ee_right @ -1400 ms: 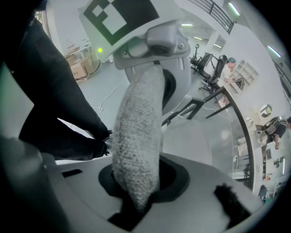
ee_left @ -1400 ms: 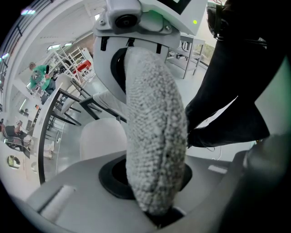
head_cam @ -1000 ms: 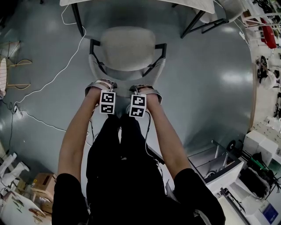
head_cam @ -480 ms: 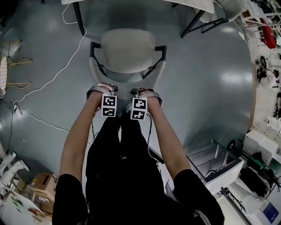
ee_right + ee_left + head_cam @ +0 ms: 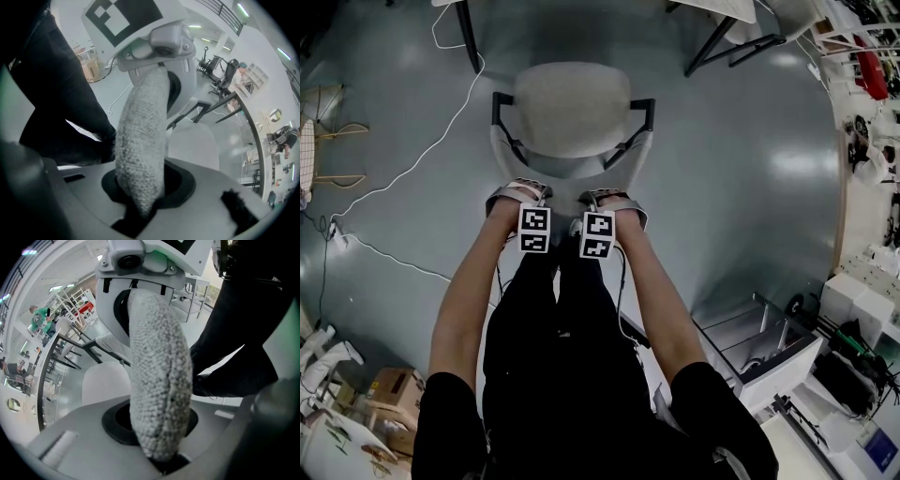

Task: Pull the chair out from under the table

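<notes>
Left tool (image 5: 516,192) and right tool (image 5: 614,199) each pinch the padded backrest top (image 5: 159,371) | the chair (image 5: 572,108) stands on the floor, its seat just clear of the bench (image 5: 731,9) | best done by drawing both tools back evenly and level, so the chair slides without twisting or tipping.

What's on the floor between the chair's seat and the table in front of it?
Nothing. In the head view, only bare grey floor shows between the chair and the table.
</notes>
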The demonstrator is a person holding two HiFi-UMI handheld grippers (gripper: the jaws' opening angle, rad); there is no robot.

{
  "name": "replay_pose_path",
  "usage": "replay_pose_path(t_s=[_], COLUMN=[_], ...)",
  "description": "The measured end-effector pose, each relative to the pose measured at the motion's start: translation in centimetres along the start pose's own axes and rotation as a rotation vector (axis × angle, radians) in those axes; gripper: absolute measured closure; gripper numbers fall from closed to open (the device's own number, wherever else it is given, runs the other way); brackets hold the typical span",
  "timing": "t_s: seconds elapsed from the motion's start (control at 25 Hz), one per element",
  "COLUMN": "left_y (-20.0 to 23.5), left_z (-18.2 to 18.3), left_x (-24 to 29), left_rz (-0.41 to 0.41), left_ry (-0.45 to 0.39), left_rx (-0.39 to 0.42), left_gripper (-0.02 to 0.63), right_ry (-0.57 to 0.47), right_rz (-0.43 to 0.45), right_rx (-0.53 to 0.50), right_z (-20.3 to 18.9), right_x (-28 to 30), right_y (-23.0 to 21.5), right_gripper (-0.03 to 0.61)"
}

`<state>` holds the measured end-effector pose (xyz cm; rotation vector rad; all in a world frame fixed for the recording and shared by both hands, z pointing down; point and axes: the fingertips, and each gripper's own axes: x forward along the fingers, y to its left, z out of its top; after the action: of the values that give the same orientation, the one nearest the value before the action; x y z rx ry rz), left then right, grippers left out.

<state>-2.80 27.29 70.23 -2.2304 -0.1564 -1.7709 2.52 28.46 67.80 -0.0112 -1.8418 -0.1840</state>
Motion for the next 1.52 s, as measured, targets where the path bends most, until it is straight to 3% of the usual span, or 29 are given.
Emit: replay_pose_path(t_s=[0.84,1.52], left_y=[-4.7,-4.9], left_z=[1.4,1.4], left_x=[-0.5,-0.3], left_rz=[-0.002,0.011], left_ry=[0.001,0.005], left_rx=[-0.007,-0.013], left_gripper=[0.529,0.518], right_ry=[-0.004,-0.011], right_rz=[0.013,0.017], right_rx=[-0.005,-0.004], right_z=[0.7,0.8], right_x=[-0.4,-0.4], right_y=[4.8,5.1], right_gripper=[0.502,0.489])
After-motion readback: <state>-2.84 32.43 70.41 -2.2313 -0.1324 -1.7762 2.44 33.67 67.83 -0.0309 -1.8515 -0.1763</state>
